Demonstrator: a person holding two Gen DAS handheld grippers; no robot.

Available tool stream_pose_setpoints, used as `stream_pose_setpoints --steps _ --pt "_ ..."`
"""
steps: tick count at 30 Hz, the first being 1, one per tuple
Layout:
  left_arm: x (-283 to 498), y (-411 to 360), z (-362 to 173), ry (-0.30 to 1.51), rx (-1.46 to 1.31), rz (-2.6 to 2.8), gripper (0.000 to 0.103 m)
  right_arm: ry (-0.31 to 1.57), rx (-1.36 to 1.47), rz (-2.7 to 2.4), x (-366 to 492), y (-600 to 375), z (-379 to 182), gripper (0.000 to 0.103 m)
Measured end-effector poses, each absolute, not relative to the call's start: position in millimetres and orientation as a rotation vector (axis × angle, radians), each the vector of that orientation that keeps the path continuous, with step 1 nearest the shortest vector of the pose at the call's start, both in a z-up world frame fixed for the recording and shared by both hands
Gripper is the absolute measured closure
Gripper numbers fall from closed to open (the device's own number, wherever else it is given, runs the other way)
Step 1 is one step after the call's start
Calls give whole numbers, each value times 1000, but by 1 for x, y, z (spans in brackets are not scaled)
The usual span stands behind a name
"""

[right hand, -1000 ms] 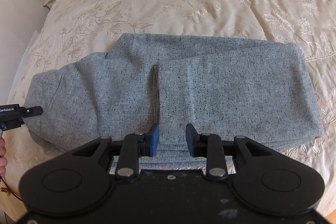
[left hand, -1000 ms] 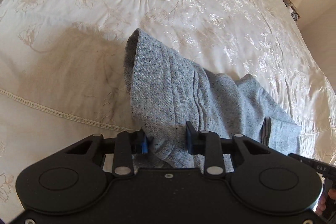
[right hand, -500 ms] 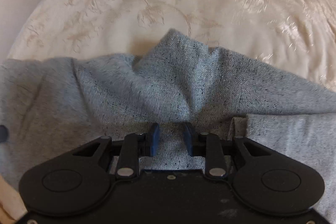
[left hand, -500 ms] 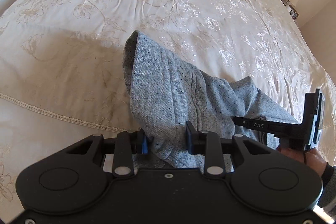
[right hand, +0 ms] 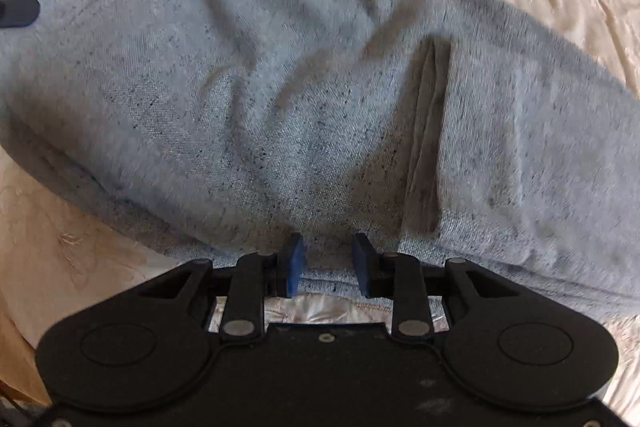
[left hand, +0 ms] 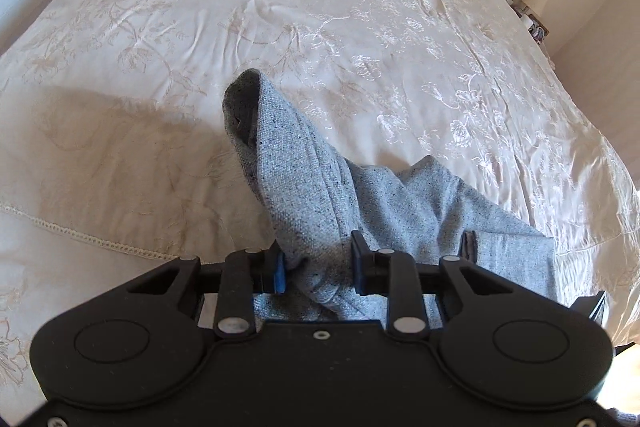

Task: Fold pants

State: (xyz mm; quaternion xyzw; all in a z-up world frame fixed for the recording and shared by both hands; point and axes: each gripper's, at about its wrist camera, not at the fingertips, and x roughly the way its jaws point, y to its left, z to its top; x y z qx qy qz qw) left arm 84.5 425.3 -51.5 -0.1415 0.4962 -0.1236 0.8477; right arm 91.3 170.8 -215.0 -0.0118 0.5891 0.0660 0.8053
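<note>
Open bedspread (left hand: 320,7) beyond bunched pants (left hand: 304,187)

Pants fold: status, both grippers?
Left gripper clamped on pants, end lifted. Right gripper opening over near edge, not gripping. Bedspread clear ahead.

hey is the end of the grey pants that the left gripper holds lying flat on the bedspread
No, the left gripper holds that end of the grey pants raised off the bedspread.

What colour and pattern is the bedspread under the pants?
Cream bedspread with tone-on-tone embroidered flowers; clearest in the left wrist view.
</note>
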Motion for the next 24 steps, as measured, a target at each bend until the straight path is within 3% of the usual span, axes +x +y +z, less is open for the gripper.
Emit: stream_pose_setpoints --steps 9,16,18,20,24 --pt "70 354 12 925 -219 -314 70 1150 186 198 96 121 -172 73" --pt "57 221 45 862 -139 -433 74 1067 331 178 85 33 -152 73" --pt "52 172 43 865 -123 -500 80 1059 373 154 80 -2 -152 72" --pt "49 123 32 880 -127 -575 95 1057 402 132 78 -35 -153 72" --pt "48 34 -13 986 -132 -670 101 1053 453 94 60 -107 -158 72"
